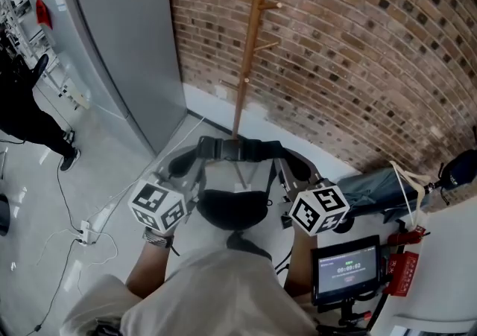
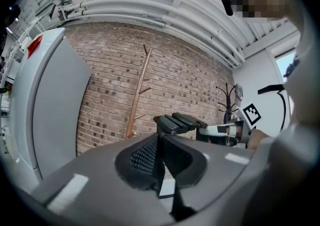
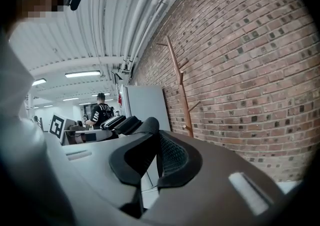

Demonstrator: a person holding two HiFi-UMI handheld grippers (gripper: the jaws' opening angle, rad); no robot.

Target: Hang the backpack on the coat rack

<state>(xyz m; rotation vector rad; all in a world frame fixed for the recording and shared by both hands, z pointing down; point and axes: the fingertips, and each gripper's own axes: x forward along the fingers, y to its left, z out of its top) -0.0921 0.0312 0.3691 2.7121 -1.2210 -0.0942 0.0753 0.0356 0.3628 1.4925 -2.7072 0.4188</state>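
A dark grey backpack (image 1: 232, 208) hangs between my two grippers in the head view. Its black padded strap (image 1: 240, 150) stretches across the top from one gripper to the other. My left gripper (image 1: 200, 159) is shut on the strap's left end (image 2: 176, 122), and my right gripper (image 1: 286, 168) is shut on its right end (image 3: 124, 123). The wooden coat rack (image 1: 249, 51) stands straight ahead against the brick wall, its base just beyond the backpack. It also shows in the left gripper view as the coat rack (image 2: 137, 92) and in the right gripper view as the coat rack (image 3: 181, 92).
A tall grey cabinet (image 1: 123, 51) stands left of the rack. A person in black (image 1: 22, 107) is at the far left, and cables with a power strip (image 1: 84, 235) lie on the floor. A screen device (image 1: 347, 269) and a blue bag (image 1: 376, 187) sit at the right.
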